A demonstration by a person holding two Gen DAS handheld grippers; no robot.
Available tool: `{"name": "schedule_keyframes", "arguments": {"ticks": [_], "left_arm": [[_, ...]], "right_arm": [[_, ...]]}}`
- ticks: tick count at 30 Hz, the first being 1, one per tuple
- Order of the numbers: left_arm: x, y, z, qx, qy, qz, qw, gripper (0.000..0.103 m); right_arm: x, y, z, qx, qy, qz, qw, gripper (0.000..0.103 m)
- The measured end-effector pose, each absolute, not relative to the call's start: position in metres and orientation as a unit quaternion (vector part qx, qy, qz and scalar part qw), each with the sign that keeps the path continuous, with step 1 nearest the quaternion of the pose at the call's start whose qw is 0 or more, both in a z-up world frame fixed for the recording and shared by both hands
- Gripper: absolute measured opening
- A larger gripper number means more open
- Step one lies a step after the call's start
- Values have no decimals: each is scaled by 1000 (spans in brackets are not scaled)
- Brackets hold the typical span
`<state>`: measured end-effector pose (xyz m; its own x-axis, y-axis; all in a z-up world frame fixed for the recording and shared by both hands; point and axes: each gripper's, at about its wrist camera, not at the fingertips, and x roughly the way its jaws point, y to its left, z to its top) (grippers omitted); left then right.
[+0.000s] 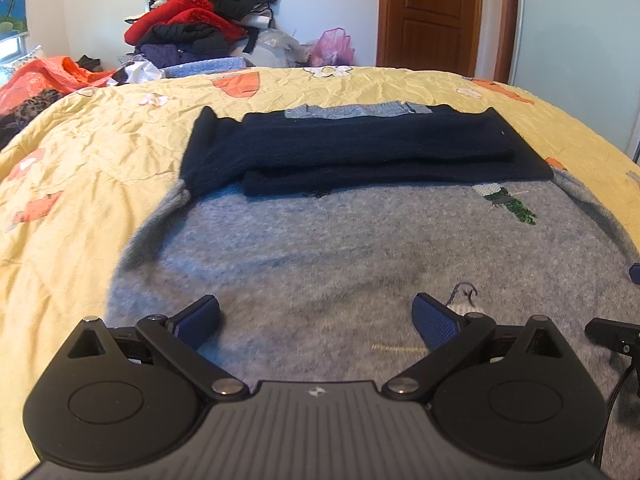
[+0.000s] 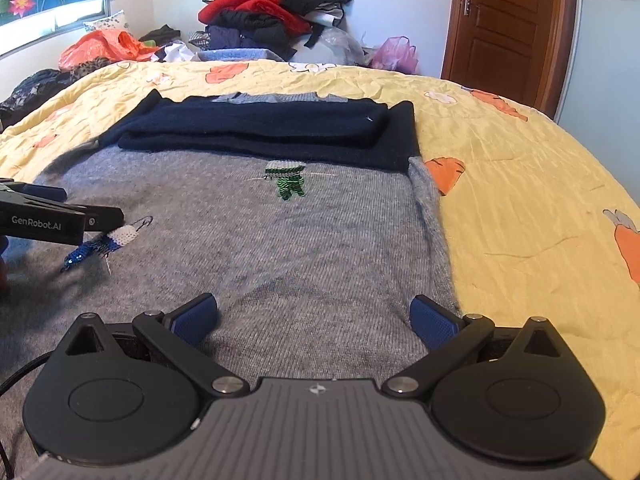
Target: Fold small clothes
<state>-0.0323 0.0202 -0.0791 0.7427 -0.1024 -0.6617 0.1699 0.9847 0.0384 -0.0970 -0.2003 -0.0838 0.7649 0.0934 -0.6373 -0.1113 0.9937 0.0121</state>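
While both jaws gaped wide, the left gripper (image 1: 316, 320) and right gripper (image 2: 314, 318) hovered, seemingly just above, the grey knitted sweater (image 2: 280, 248) with navy sleeves folded across.

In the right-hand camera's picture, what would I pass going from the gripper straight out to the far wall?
right gripper → grey sweater → green sequin patch → folded navy sleeves → yellow quilt → clothes pile
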Motion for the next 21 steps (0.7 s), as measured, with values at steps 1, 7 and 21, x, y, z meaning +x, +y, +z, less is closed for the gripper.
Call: {"name": "schedule_keyframes", "arguments": {"ticks": [1, 7, 21], "left_arm": [[-36, 20, -77, 51, 353, -74, 931, 103], [-65, 21, -72, 51, 373, -82, 923, 103], [-89, 25, -74, 62, 373, -75, 923, 103]], "right_arm": [[-99, -201, -84, -13, 340, 55, 939, 103], [-113, -206, -83, -6, 349, 62, 935, 103], [-125, -205, -79, -13, 372, 73, 925, 103]]}}
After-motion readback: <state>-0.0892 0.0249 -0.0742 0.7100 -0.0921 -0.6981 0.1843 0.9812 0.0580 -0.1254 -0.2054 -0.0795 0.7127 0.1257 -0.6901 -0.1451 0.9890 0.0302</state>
